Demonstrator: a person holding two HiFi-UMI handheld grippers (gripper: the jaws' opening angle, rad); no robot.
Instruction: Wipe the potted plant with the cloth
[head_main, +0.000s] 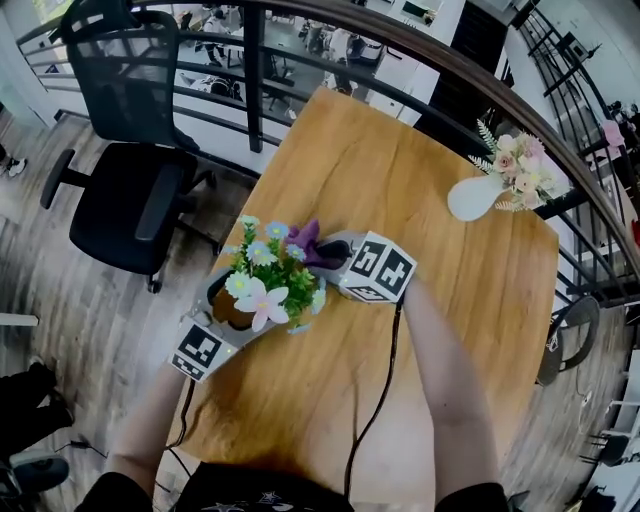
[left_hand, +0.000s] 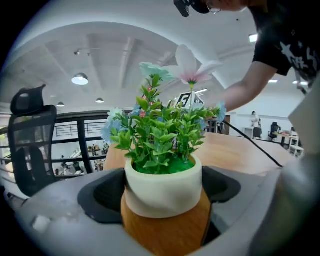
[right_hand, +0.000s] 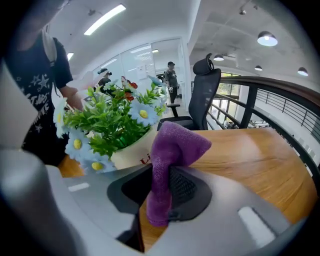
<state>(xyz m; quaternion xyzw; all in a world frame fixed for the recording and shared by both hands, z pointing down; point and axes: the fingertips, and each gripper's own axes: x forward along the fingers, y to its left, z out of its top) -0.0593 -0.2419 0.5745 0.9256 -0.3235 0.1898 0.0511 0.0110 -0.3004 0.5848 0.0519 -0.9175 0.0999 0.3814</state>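
left tool (left_hand: 162, 210): jaws stand wide, pads closed on the body of the potted plant (head_main: 262, 285). the plant is near the left edge of the tabletop (head_main: 400, 180), close to you. right tool (right_hand: 160, 195): clamped tight on the purple cloth (right_hand: 172, 150), whose folded end sticks up past the jaws, just beside the flowers. finding: the wipe looks about to begin, and no contact is confirmed. the next move calls for laying the cloth end on the leaves or white rim, lightly, with the left grip steadying the pot.
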